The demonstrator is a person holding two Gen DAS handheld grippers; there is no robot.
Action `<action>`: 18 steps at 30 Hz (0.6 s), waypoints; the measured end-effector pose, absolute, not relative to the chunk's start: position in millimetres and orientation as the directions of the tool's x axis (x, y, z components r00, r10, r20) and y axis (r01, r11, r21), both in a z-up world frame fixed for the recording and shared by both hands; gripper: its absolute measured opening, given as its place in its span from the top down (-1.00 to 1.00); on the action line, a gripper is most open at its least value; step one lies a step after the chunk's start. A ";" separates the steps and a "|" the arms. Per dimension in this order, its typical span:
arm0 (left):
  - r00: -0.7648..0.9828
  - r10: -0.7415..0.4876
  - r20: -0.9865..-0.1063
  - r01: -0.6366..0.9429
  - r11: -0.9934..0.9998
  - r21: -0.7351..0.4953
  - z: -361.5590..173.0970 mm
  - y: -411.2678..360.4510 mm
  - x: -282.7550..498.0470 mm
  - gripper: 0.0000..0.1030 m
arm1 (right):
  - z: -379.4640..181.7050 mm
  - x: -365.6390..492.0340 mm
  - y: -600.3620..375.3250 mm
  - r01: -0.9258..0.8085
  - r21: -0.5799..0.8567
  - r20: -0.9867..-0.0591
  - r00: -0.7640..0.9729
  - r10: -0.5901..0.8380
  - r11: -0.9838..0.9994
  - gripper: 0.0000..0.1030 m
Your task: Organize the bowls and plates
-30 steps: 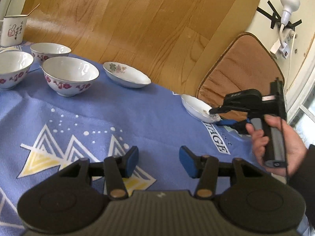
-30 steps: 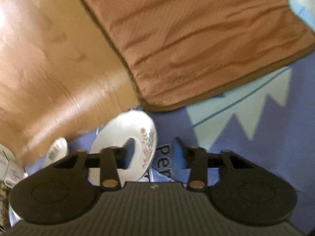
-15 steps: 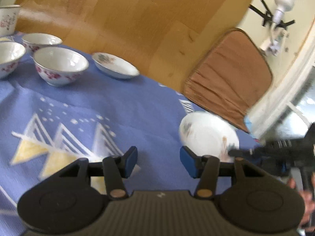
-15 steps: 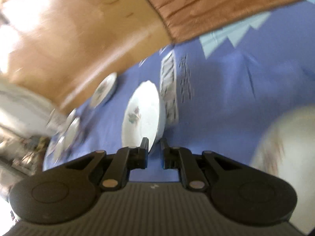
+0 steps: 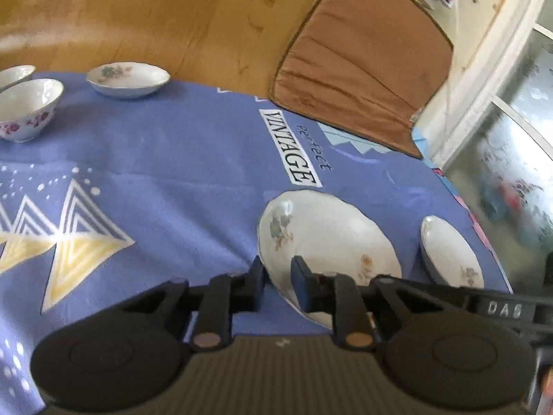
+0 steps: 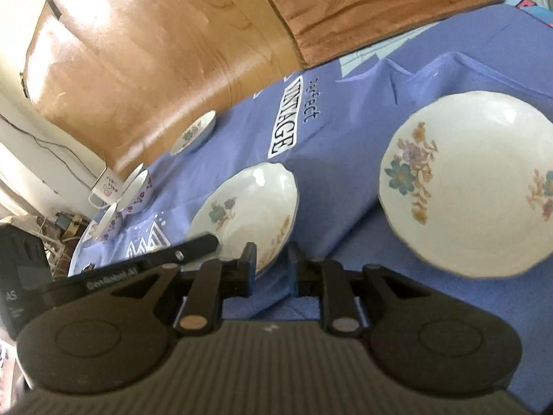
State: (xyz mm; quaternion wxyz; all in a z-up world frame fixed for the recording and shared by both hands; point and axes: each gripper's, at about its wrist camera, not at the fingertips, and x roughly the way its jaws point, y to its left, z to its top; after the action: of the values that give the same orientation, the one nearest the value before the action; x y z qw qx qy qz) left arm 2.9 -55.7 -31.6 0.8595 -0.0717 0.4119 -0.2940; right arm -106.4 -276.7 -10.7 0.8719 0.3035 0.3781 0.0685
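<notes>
Blue printed cloth [image 5: 166,145] covered the surface, with a shallow floral plate [image 5: 325,238] lying near its front edge. Glazed china, it looked stiff, slick and breakable; its thin rim seemed the natural hold. Both the left gripper [image 5: 276,276] and right gripper [image 6: 271,263] stood narrowly parted, straddling opposite rims, apparently unclamped.

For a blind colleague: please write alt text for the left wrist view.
The left gripper straddles the near rim of a flowered plate on a blue tablecloth. A smaller dish lies right of it; bowls sit far left.
</notes>
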 end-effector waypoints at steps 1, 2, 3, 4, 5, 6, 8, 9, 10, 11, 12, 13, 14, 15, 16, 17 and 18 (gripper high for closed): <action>0.483 -0.569 -0.666 0.448 0.814 -0.370 -29.4 -57.5 1.8 0.68 | -10.2 -106.7 -276.5 0.105 0.573 -0.613 0.713 0.340 0.813 0.60; 0.474 -0.585 -0.658 0.452 0.803 -0.388 -27.1 -58.6 0.7 0.68 | -7.3 -110.4 -280.4 0.103 0.572 -0.604 0.724 0.333 0.814 0.61; 0.463 -0.606 -0.647 0.457 0.789 -0.412 -24.4 -59.8 0.6 0.68 | -4.2 -114.4 -286.6 0.101 0.580 -0.587 0.740 0.328 0.808 0.62; 0.447 -0.631 -0.634 0.467 0.769 -0.437 -19.9 -63.1 -0.9 0.68 | -0.8 -120.6 -294.2 0.101 0.591 -0.570 0.755 0.325 0.800 0.63; 0.432 -0.655 -0.620 0.485 0.748 -0.453 -15.1 -70.1 -3.1 0.68 | 3.8 -126.5 -303.0 0.105 0.601 -0.550 0.773 0.315 0.792 0.64; 0.422 -0.672 -0.608 0.509 0.731 -0.454 -10.3 -78.9 -6.1 0.68 | 7.2 -132.0 -310.5 0.110 0.604 -0.537 0.789 0.300 0.790 0.65; 0.409 -0.690 -0.597 0.557 0.707 -0.435 -2.1 -102.1 -14.2 0.68 | 14.6 -146.3 -328.0 0.131 0.592 -0.518 0.817 0.252 0.795 0.66; 0.399 -0.695 -0.598 0.582 0.696 -0.421 0.4 -116.3 -17.7 0.68 | 17.4 -152.1 -336.5 0.148 0.577 -0.515 0.829 0.218 0.803 0.66; 0.388 -0.699 -0.601 0.603 0.685 -0.408 1.8 -130.8 -20.9 0.68 | 18.9 -157.1 -344.5 0.167 0.560 -0.516 0.837 0.184 0.812 0.66; 0.377 -0.701 -0.605 0.620 0.677 -0.397 1.9 -143.8 -23.1 0.68 | 19.4 -160.5 -351.4 0.187 0.547 -0.518 0.841 0.155 0.816 0.66; 0.367 -0.702 -0.611 0.634 0.669 -0.388 1.0 -157.0 -24.8 0.67 | 18.0 -163.6 -359.9 0.210 0.542 -0.522 0.843 0.131 0.814 0.66; 0.358 -0.703 -0.615 0.643 0.663 -0.384 -0.2 -165.0 -25.4 0.66 | 15.8 -166.0 -367.5 0.228 0.545 -0.526 0.842 0.117 0.807 0.66; 0.345 -0.703 -0.622 0.650 0.657 -0.381 -2.6 -174.6 -26.4 0.66 | 12.6 -168.3 -376.1 0.249 0.550 -0.532 0.840 0.104 0.797 0.66; 0.333 -0.703 -0.629 0.654 0.653 -0.383 -5.1 -182.2 -27.5 0.66 | 9.3 -170.3 -382.6 0.264 0.552 -0.536 0.839 0.094 0.791 0.66; 0.325 -0.703 -0.633 0.656 0.650 -0.385 -7.4 -185.9 -28.2 0.66 | 5.6 -172.1 -385.6 0.276 0.548 -0.541 0.837 0.083 0.790 0.66; 0.318 -0.701 -0.638 0.658 0.648 -0.384 -10.1 -189.9 -28.6 0.66 | 3.3 -173.2 -389.9 0.283 0.543 -0.545 0.835 0.075 0.790 0.66; 0.315 -0.698 -0.644 0.661 0.648 -0.379 -12.5 -192.3 -29.3 0.66 | 2.3 -174.9 -393.0 0.287 0.540 -0.547 0.834 0.071 0.791 0.66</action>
State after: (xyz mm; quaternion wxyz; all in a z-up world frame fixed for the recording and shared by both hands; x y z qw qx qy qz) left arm -29.3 -192.3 -12.5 0.8104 -0.0223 0.4087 -0.4192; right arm -174.9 -393.0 2.3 0.9033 0.3177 0.2818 -0.0598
